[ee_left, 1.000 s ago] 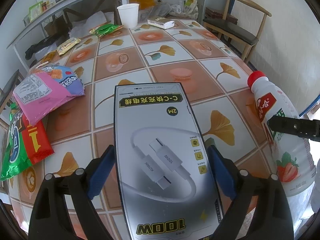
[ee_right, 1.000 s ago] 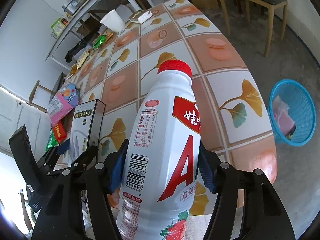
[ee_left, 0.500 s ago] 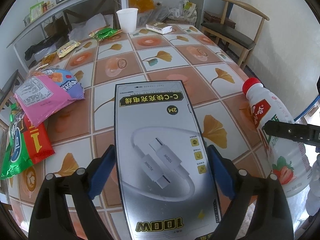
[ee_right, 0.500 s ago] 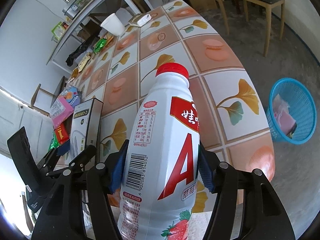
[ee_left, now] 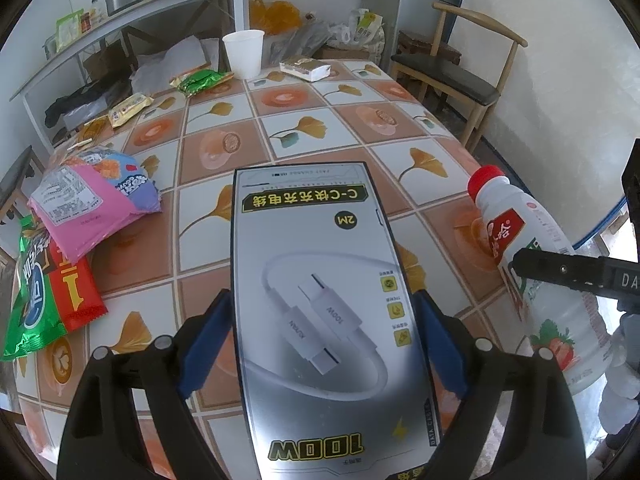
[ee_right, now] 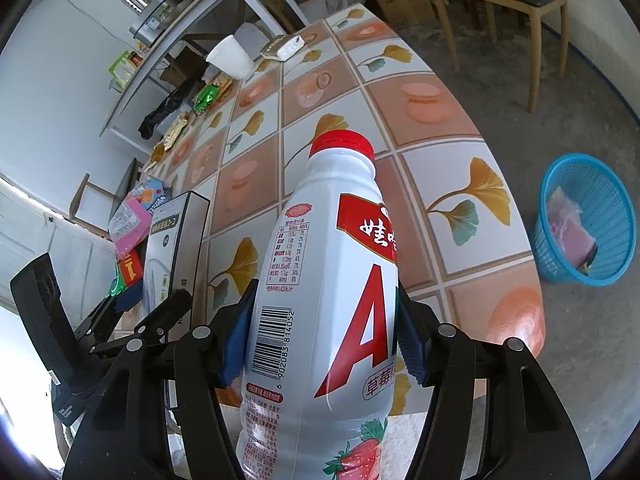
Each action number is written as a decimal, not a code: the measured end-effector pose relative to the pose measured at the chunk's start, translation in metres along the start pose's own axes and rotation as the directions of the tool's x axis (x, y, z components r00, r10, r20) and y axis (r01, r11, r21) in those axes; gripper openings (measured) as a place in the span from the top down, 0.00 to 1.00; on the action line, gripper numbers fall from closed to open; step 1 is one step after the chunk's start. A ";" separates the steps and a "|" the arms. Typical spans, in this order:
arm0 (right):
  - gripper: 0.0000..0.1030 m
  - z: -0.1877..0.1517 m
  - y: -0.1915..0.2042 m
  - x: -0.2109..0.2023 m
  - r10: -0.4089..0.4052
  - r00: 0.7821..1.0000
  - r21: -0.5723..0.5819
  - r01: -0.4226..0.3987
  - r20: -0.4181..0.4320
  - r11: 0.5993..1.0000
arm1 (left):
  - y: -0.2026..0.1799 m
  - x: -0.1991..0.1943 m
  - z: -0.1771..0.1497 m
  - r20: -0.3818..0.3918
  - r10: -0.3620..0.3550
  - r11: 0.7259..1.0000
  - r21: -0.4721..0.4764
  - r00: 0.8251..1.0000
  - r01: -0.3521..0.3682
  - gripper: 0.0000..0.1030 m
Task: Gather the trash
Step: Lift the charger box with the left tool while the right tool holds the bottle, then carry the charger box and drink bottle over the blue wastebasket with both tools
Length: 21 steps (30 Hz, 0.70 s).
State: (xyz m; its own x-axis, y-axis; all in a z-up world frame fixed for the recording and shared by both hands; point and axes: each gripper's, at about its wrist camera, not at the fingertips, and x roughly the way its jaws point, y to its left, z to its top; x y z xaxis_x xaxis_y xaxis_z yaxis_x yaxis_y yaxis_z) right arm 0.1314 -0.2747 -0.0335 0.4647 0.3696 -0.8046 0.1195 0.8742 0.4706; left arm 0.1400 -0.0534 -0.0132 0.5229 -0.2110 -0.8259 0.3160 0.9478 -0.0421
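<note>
- The left gripper (ee_left: 320,344) is clamped on a grey cable box (ee_left: 324,308), its 2 blue pads pressed against the box's long edges. The box is held flat-side up above the near end of the tiled table (ee_left: 304,128), printed with "100W" and "2M" and a picture of a white cable.
- The right gripper (ee_right: 322,344) is closed around a white drink bottle (ee_right: 332,280) with a red cap, blue pads on either side of its body. The bottle tilts forward over the table's near right edge, barcode and strawberry label facing the camera.
- From the left wrist view the bottle sits just to the right of the box, apart from it.
- A blue basket (ee_right: 560,256) stands on the floor to the right of the table, with pink wrappers inside it.
- On the table's left side lie a pink snack bag (ee_left: 84,212) and a red and green packet (ee_left: 44,300).
- At the far end stands a white paper cup (ee_left: 243,54), with a green wrapper (ee_left: 200,80) beside it.
</note>
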 end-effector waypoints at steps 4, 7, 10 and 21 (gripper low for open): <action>0.43 -0.001 -0.002 -0.004 0.007 1.000 0.003 -0.007 0.010 1.000 | -0.005 -0.005 0.001 0.010 -0.004 1.000 0.007 1.000 0.004 0.16; 0.43 -0.001 -0.005 -0.007 0.014 1.000 0.008 -0.014 0.018 1.000 | -0.010 -0.008 0.002 0.015 -0.008 1.000 0.014 1.000 0.007 0.16; 0.43 -0.001 -0.009 -0.011 0.021 0.999 0.015 -0.021 0.028 1.000 | -0.016 -0.011 0.003 0.022 -0.012 1.000 0.025 1.000 0.012 0.17; 0.43 -0.005 -0.031 -0.027 0.049 0.997 0.049 -0.053 0.067 0.997 | -0.043 -0.017 0.007 0.028 -0.028 0.997 0.072 0.999 0.026 0.17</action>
State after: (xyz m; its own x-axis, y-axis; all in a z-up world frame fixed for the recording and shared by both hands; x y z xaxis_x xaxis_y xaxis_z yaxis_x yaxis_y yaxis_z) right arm 0.1110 -0.3101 -0.0279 0.5274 0.3905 -0.7545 0.1375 0.8372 0.5294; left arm 0.1233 -0.0923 0.0065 0.5357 -0.2441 -0.8084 0.3857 0.9224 -0.0229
